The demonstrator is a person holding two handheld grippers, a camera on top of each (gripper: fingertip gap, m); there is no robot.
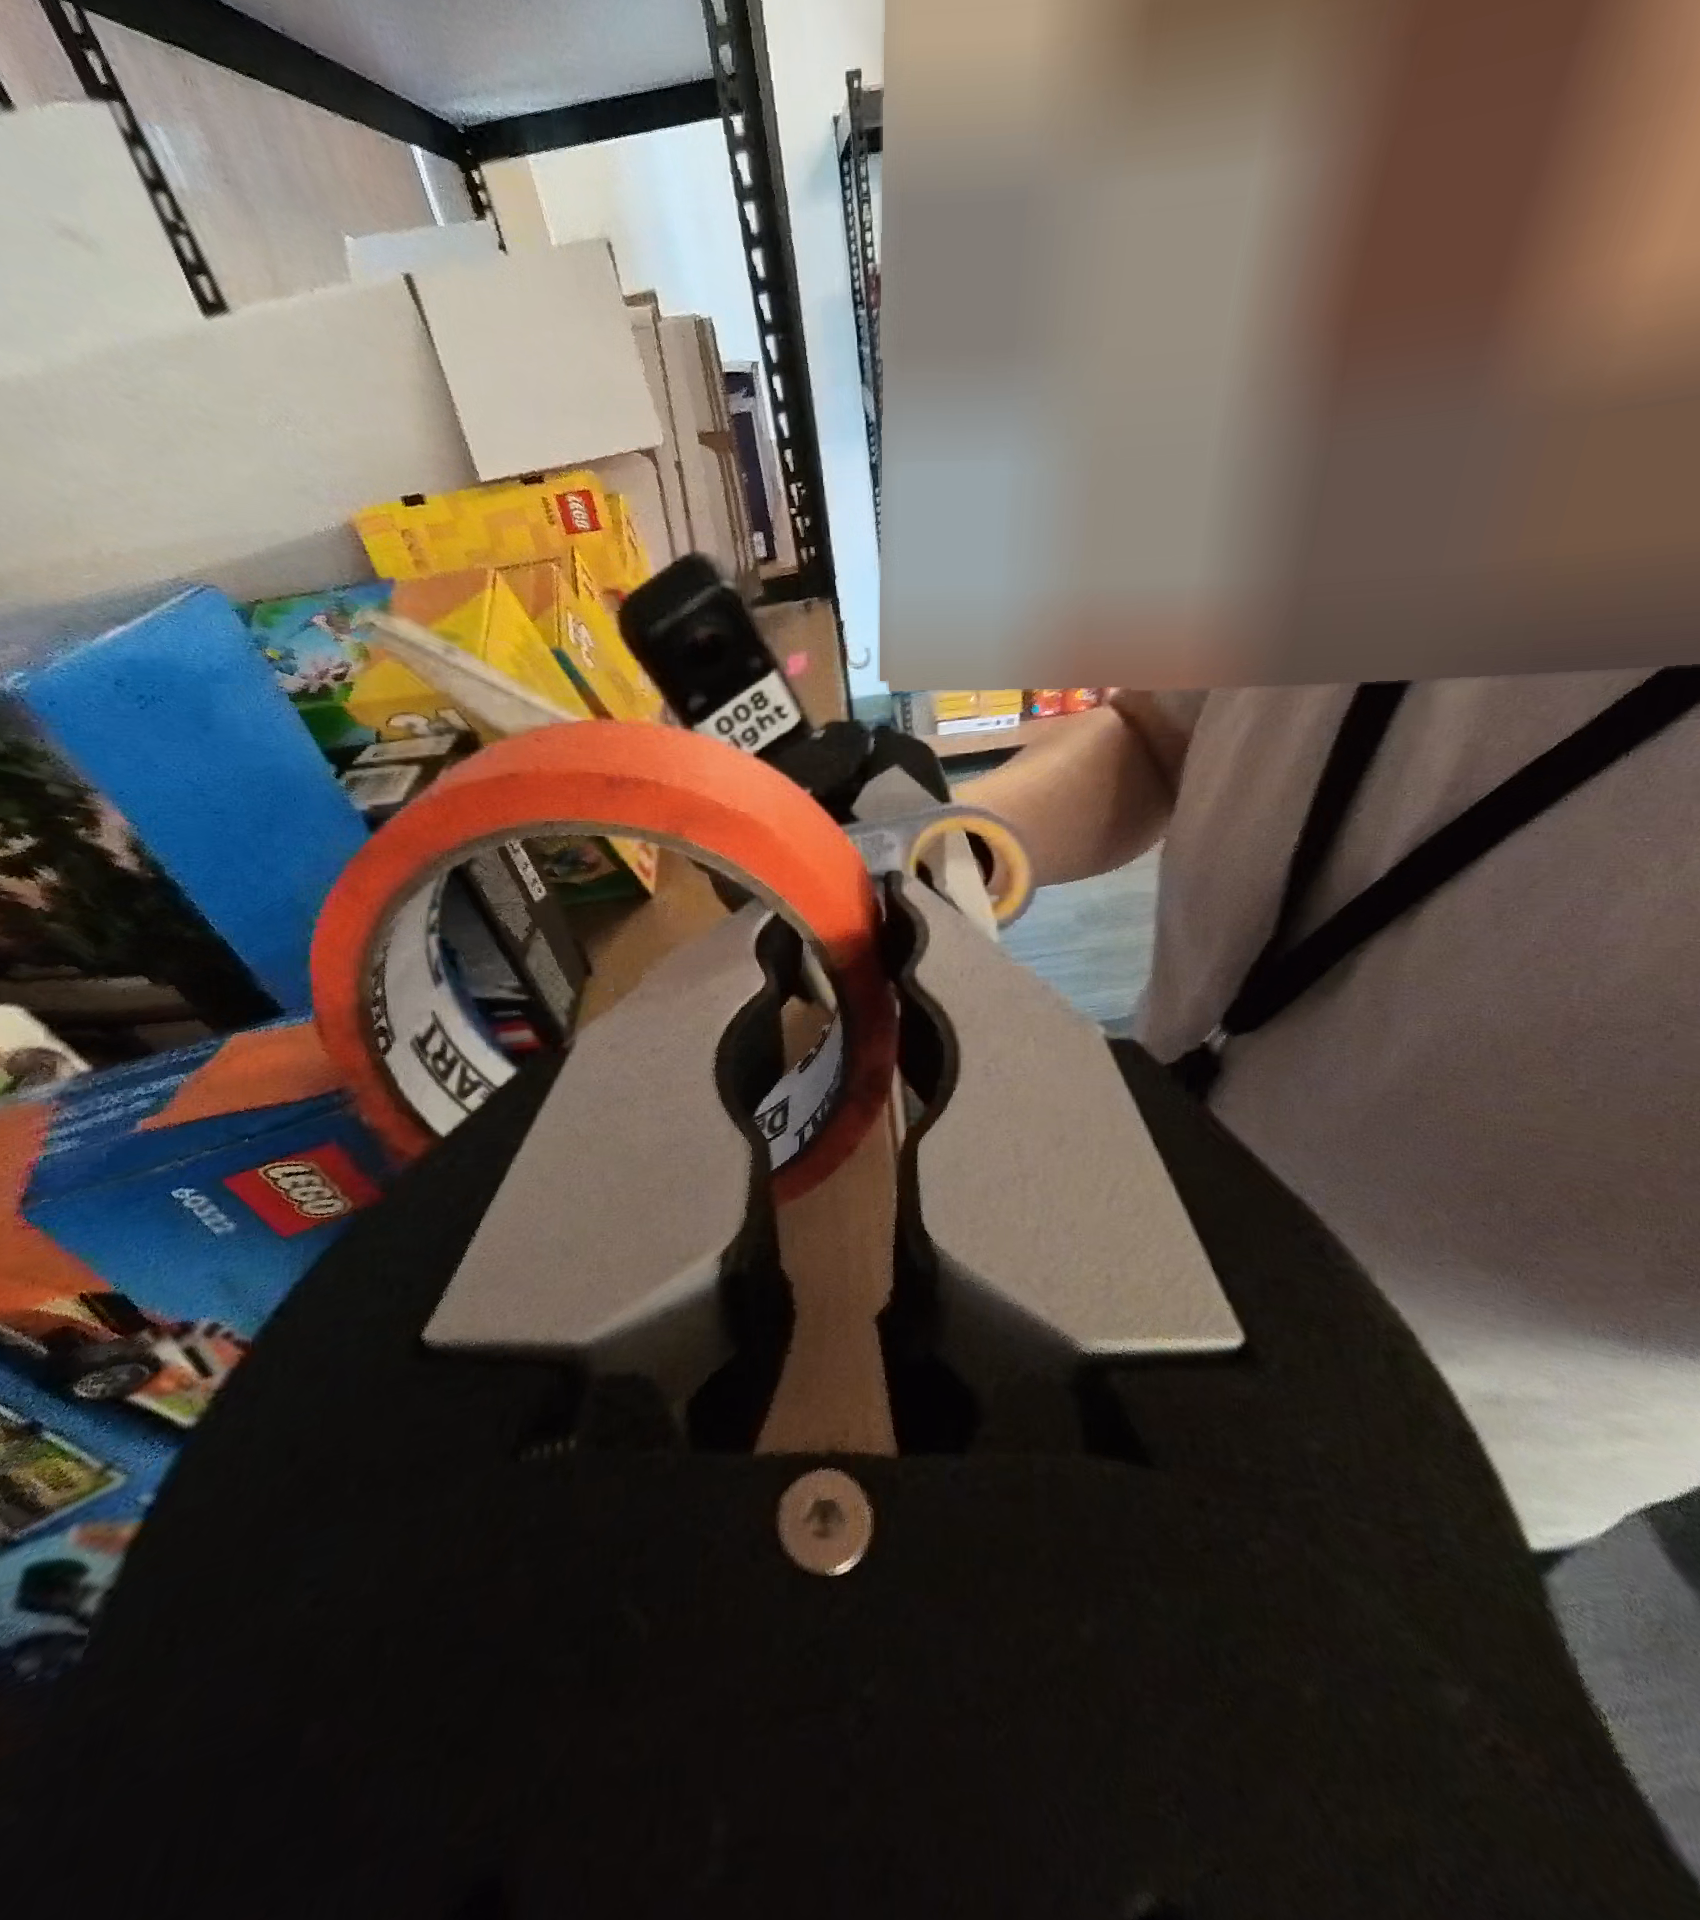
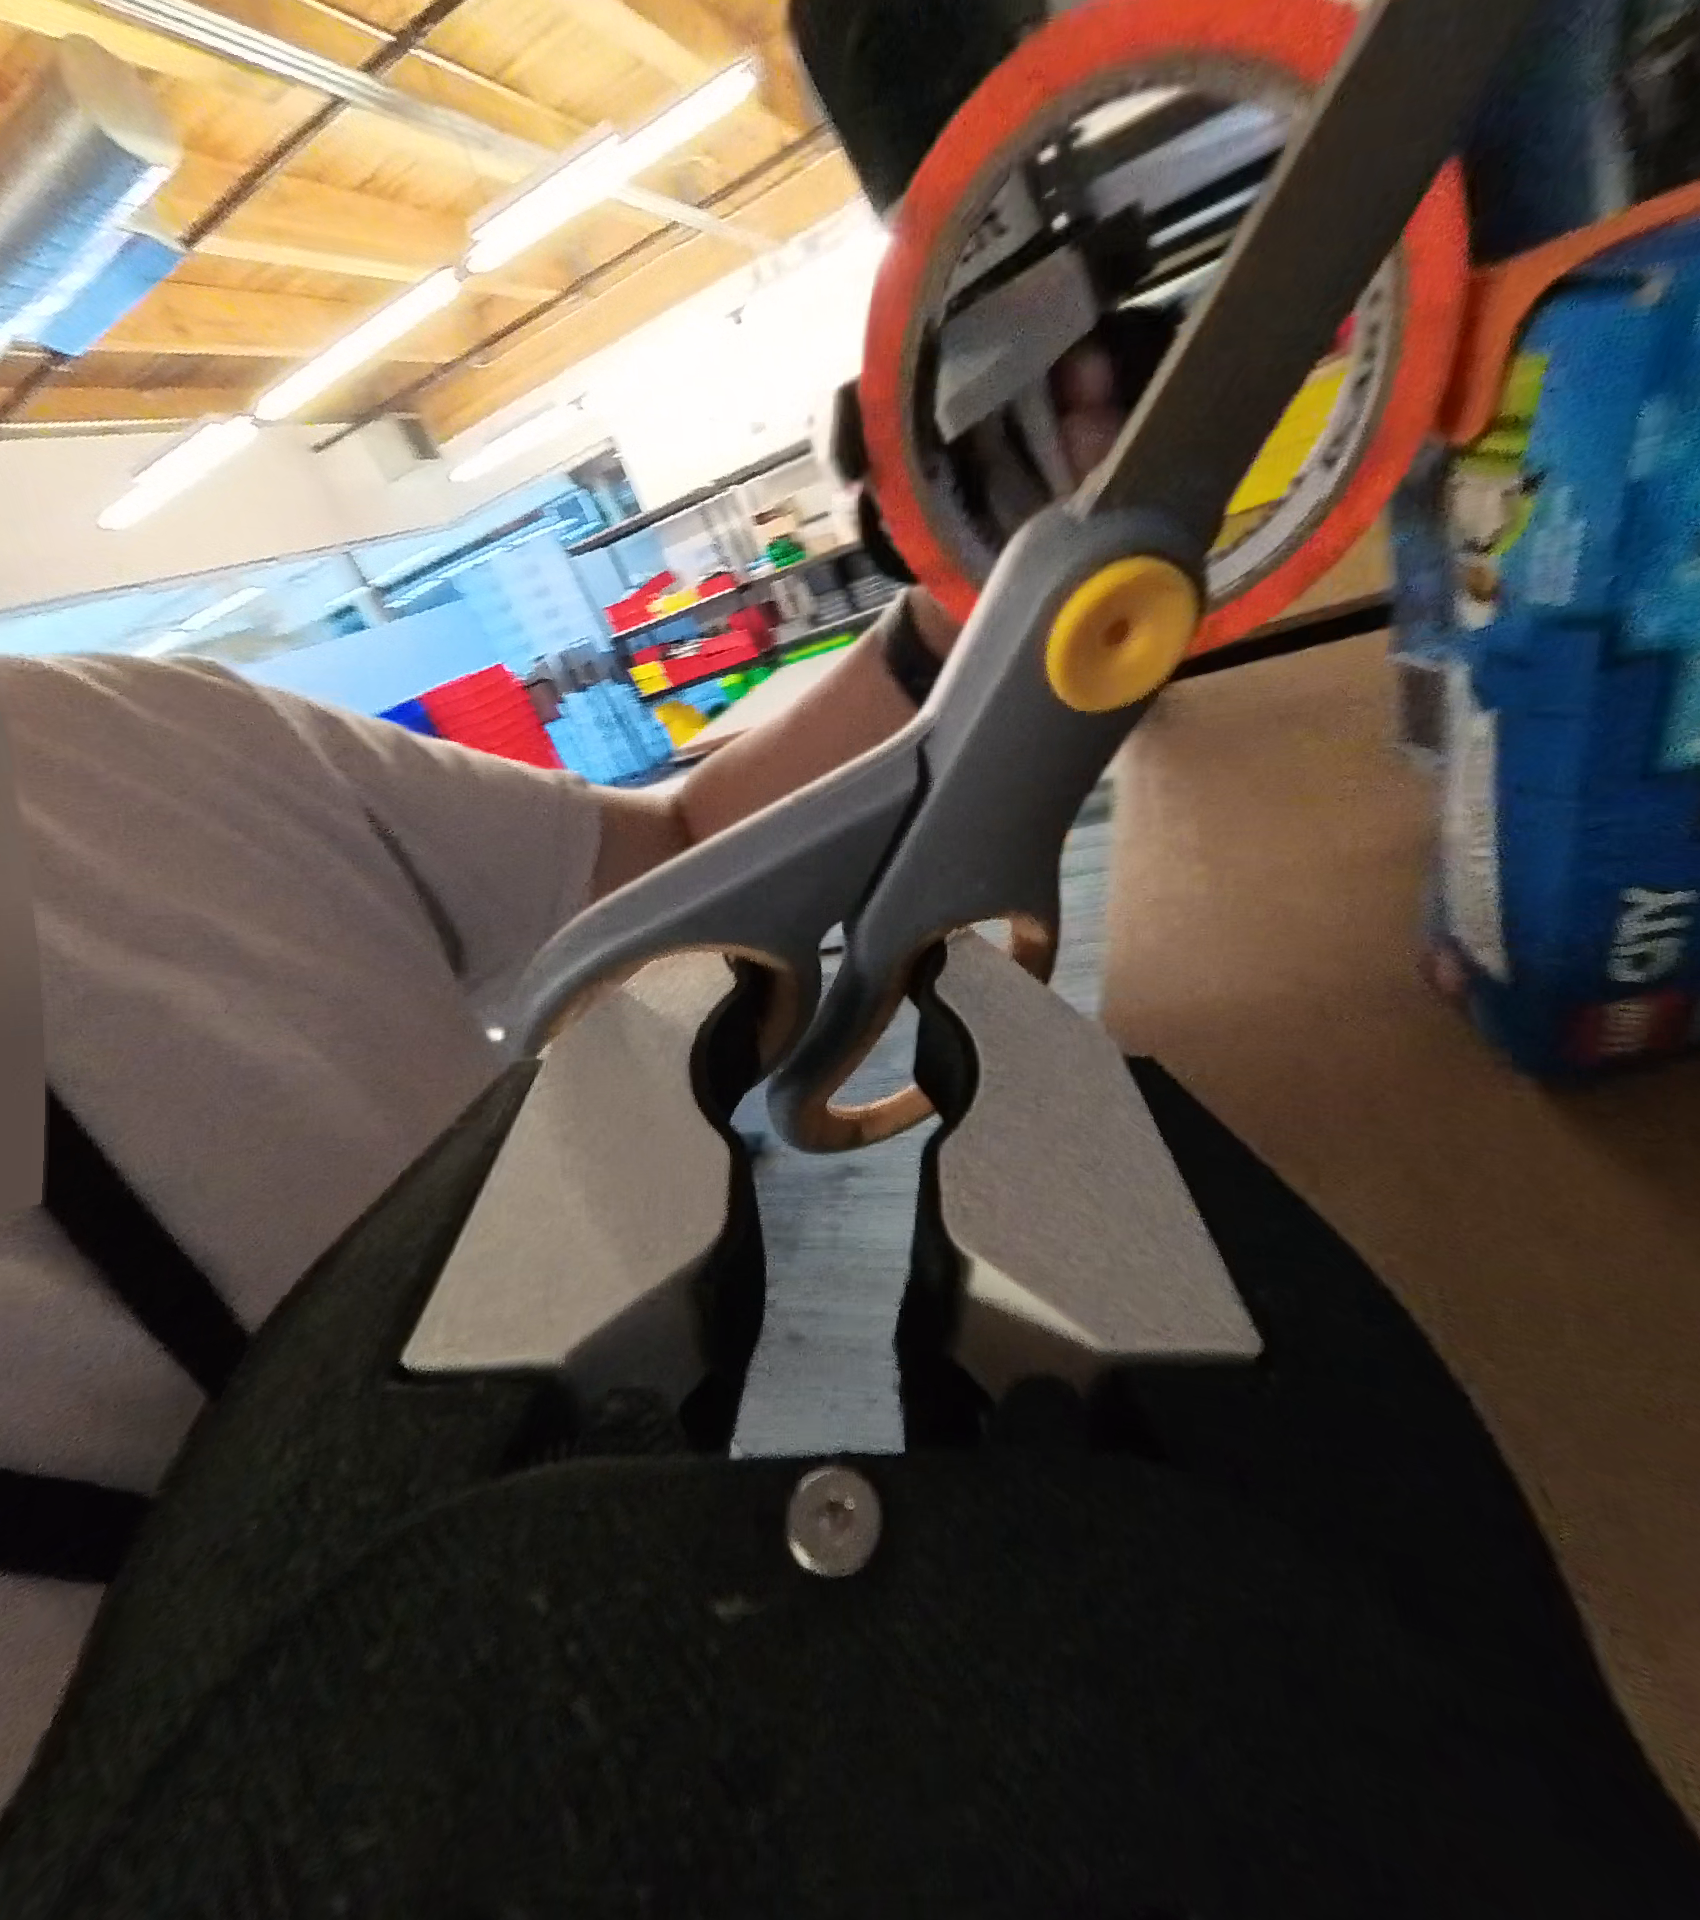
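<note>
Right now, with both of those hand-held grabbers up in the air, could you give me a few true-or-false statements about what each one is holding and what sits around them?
1. The left gripper is shut on a roll of orange tape. True.
2. The right gripper is empty. False: it is shut on the grey handle of the scissors.
3. The scissors have a yellow pivot. True.
4. The scissors lie flat on a table. False: they are held up, their blade crossing in front of the tape roll in the right wrist view.
5. A blue toy box lies beside the tape. True.
</note>
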